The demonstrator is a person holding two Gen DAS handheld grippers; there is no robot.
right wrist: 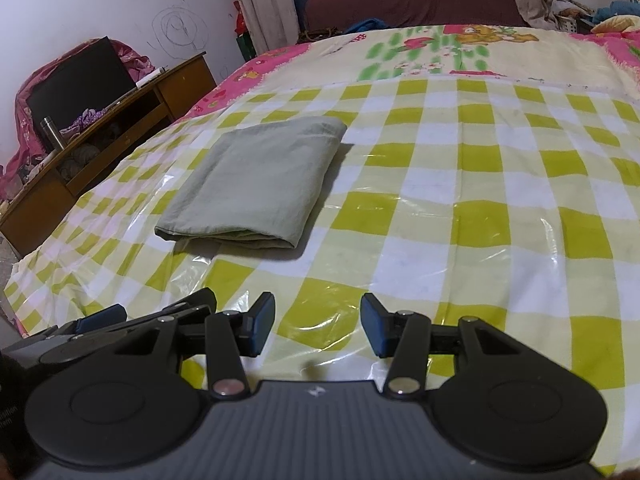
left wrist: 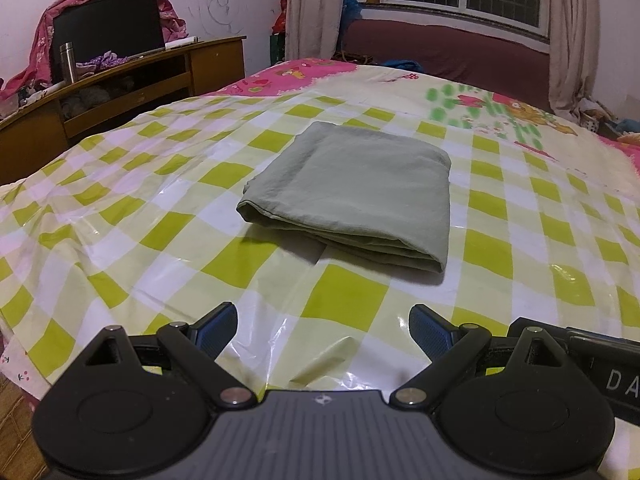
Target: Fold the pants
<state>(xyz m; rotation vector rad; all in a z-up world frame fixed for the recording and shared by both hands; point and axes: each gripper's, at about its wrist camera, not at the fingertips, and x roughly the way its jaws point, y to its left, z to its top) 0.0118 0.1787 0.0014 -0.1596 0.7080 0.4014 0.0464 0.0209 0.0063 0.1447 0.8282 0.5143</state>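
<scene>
Centrally, the pants (left wrist: pixel 352 196) lie as a compact folded rectangle on the checked plastic sheet (left wrist: pixel 160 240) covering the bed, apparently finished. Left gripper (left wrist: pixel 323 330) and right gripper (right wrist: pixel 318 326) hover near the bed's edge, jaws spread, empty (well apart from the cloth). Wooden cabinet (left wrist: pixel 120 92) stands beyond.

Sage-green pants (left wrist: pixel 352 188), yellow-checked sheet (left wrist: pixel 520 208)

Both the left gripper (left wrist: pixel 323 330) and right gripper (right wrist: pixel 318 326) are built in black plastic — round discs, silver pivot screws, ribbed grey base, blue-padded fingers (left wrist: pixel 430 330).
</scene>
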